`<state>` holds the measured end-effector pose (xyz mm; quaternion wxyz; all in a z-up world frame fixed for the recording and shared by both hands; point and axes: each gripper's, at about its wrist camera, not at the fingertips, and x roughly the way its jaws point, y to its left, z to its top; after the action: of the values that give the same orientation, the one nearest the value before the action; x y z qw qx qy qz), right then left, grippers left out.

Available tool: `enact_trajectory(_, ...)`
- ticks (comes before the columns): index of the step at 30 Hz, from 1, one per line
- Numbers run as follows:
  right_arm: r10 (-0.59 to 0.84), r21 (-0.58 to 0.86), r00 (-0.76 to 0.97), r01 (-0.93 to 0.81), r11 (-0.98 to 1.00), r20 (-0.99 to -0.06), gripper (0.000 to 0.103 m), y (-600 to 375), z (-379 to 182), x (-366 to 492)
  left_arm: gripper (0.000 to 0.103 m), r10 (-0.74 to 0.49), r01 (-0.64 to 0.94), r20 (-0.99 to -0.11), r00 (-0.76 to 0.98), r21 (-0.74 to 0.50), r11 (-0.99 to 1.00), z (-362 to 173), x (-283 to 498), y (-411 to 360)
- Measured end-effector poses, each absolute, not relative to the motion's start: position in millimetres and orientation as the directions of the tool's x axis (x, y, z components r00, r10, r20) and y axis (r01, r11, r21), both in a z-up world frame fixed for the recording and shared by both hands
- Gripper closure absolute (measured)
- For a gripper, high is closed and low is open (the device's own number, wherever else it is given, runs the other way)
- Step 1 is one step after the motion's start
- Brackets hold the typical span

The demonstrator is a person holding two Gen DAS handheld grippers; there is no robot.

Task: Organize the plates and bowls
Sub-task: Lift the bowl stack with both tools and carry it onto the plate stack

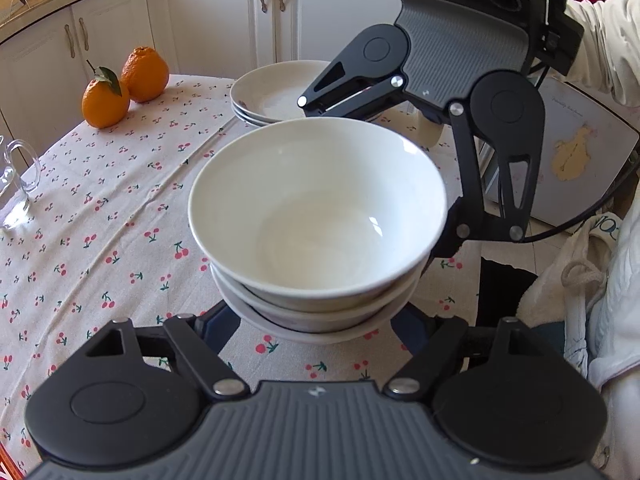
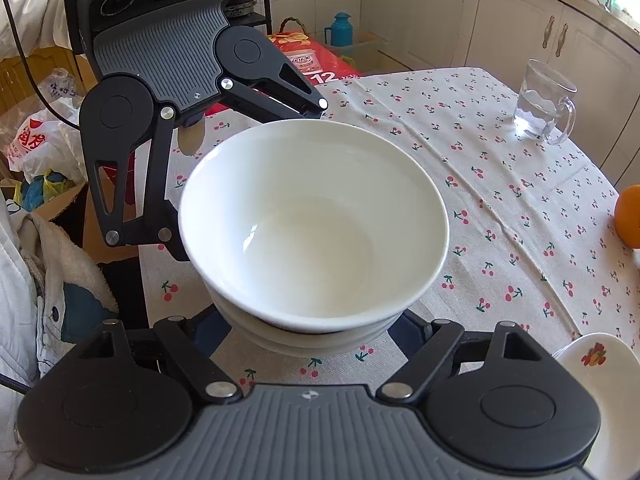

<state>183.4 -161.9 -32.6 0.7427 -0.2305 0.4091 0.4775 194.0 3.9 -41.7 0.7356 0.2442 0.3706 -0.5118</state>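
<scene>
My left gripper (image 1: 316, 320) and right gripper (image 2: 312, 320) each straddle the bowl stack (image 1: 316, 216) from opposite sides, fingers reaching under its lowest rim; I cannot tell whether the pads press it. The stack sits between all four fingers, with the plates (image 1: 272, 92) beyond. I judge this glazed china heavy, stiff, slippery and breakable, so I'd hold low, under the bottom bowl.
</scene>
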Motion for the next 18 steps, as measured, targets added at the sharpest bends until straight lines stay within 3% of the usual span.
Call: enact_trajectory(18,0.467,-0.073,0.383,-0.829,0.555,-0.797,0.016,-264,23,203,0.022,-0.649,0.97,-0.73,0.216,0.083,0.23,3,238,-106)
